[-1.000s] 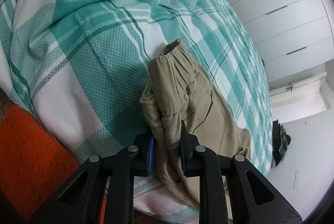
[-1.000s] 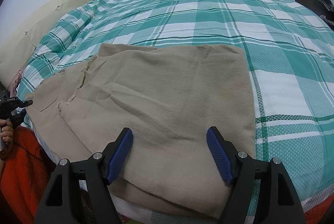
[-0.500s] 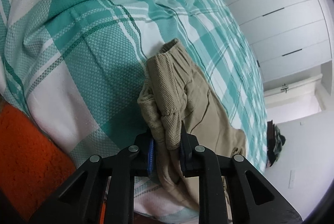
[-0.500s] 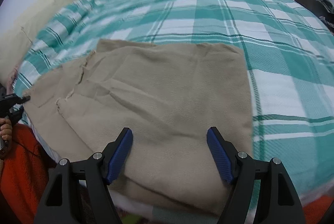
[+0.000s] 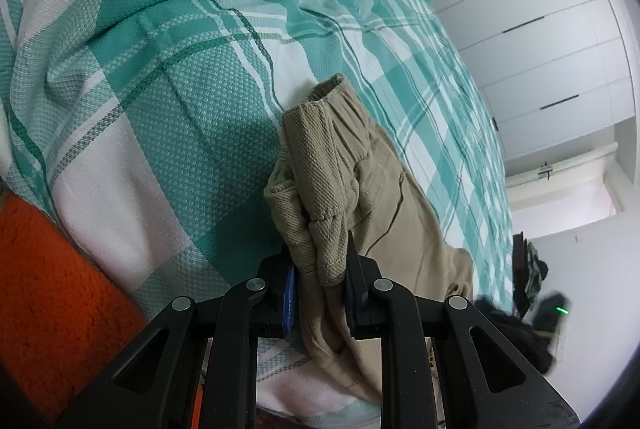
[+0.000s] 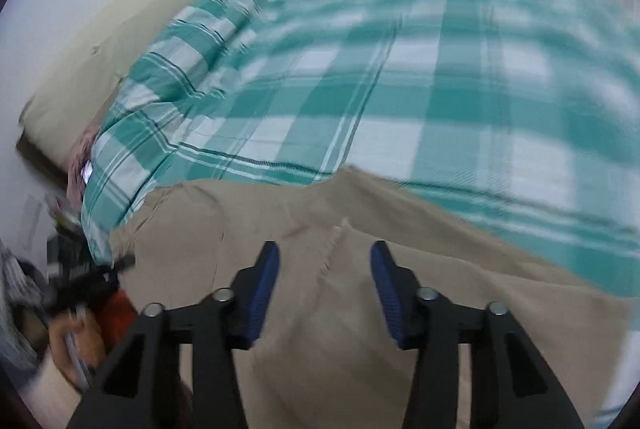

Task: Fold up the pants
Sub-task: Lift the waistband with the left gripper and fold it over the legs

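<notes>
Beige pants [image 5: 380,185] lie on a bed with a teal and white plaid cover [image 5: 168,101]. My left gripper [image 5: 320,269] is shut on the bunched waistband end of the pants at the bed's near edge. In the blurred right wrist view the pants [image 6: 360,309] spread flat under my right gripper [image 6: 324,269], which is open with its blue pads above the fabric, either side of a frayed fabric edge [image 6: 336,241]. The left gripper and the hand holding it show dimly at the lower left of that view [image 6: 80,289].
An orange rug [image 5: 52,293] lies beside the bed. White wardrobe doors [image 5: 540,29] stand beyond the bed. A cream headboard [image 6: 132,21] is at the bed's far left. Dark clutter [image 5: 532,277] sits by the wall.
My right gripper has swung left over the pants and its jaws have narrowed, now straddling the frayed edge. The left gripper keeps its hold on the waistband, almost still.
</notes>
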Demonstrator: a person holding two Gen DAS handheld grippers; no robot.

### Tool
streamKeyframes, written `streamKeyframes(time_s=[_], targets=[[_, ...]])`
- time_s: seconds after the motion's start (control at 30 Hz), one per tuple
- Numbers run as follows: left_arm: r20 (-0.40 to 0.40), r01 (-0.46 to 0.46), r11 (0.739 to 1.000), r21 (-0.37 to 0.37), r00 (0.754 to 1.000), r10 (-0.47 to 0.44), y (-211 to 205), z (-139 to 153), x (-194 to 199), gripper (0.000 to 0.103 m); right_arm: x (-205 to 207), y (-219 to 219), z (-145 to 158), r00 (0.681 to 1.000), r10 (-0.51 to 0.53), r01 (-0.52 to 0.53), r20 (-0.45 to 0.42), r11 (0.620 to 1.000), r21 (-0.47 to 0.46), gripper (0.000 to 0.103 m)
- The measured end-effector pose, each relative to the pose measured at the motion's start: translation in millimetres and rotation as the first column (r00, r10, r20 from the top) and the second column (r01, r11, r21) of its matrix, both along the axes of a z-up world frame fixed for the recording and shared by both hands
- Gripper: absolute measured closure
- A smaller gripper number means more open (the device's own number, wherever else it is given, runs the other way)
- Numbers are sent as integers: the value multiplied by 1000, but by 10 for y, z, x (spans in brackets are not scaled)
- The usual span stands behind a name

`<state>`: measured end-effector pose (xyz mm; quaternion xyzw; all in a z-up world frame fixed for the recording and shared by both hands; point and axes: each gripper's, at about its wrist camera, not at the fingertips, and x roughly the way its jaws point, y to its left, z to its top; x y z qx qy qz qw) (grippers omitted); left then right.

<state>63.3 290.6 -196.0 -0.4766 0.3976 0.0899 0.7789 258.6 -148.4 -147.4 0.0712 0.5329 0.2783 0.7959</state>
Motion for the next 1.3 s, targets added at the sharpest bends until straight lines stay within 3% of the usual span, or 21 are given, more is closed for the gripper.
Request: streamKeyframes(time_s=[0.1, 0.2, 0.37, 0.43, 0.5, 0.53, 0.67, 0.73, 0.87, 0.93, 1.03, 1.1, 1.13, 1.23, 1.27, 1.3], targets=[[1, 2, 1000, -1, 1000, -2, -1, -4, 3, 85, 112, 184, -627, 980, -25, 16, -198, 999, -50, 62], [4, 3, 1000, -9, 1000, -3, 5, -5, -8, 85, 13, 200, -522, 994, -25, 18, -107, 998, -67, 65], [0, -1, 1000, -9, 1000, 1, 9, -4, 8, 85, -648, 240, -55, 984, 174, -174, 34, 985, 3, 65], [-2, -2, 1000, -6, 1000, 2, 1, -6, 16, 85, -901, 279, -151, 971, 239, -239, 21, 971, 5, 63], [-4, -2, 1000, 6, 1000, 2, -14, -1, 15, 85, -1062, 344, -500, 958, 280, -283, -59, 958, -50, 62], [-3, -4, 1000, 7, 1000, 4, -18, 3, 18, 85, -1106, 320, -584, 961, 274, -275, -22, 960, -55, 63], [26, 5, 1000, 8, 1000, -5, -45, 140, -46, 86, -1111, 134, -406, 982, 186, -185, -29, 982, 27, 63], [44, 36, 997, 74, 998, -40, -159, 353, -71, 87, -1157, -6, -210, 979, 203, -203, -4, 978, 57, 61], [75, 131, 960, 247, 985, -153, -588, 950, -19, 87, -1438, -544, 216, 965, 180, -185, 189, 983, 13, 46], [107, 181, 933, 311, 969, -224, -888, 1289, 46, 87, -1565, -948, 309, 960, 86, -95, 268, 995, 19, 43], [161, 279, 881, 383, 919, -361, -1498, 1758, 206, 87, -1668, -1630, 202, 954, -148, 128, 261, 988, 92, 43], [178, 353, 834, 424, 871, -458, -1949, 1958, 317, 87, -1672, -2035, 133, 933, -279, 255, 226, 958, 130, 43], [185, 403, 804, 437, 835, -519, -2255, 2033, 391, 87, -1661, -2206, 128, 919, -330, 304, 217, 942, 143, 43], [184, 513, 748, 421, 759, -625, -3043, 2011, 602, 83, -1598, -2557, 232, 854, -455, 417, 251, 888, 194, 43], [167, 547, 732, 406, 743, -648, -3284, 1941, 678, 75, -1595, -2619, 262, 833, -489, 444, 259, 870, 216, 43], [137, 605, 698, 384, 710, -691, -3611, 1810, 777, 56, -1601, -2697, 288, 819, -510, 459, 261, 857, 234, 43]])
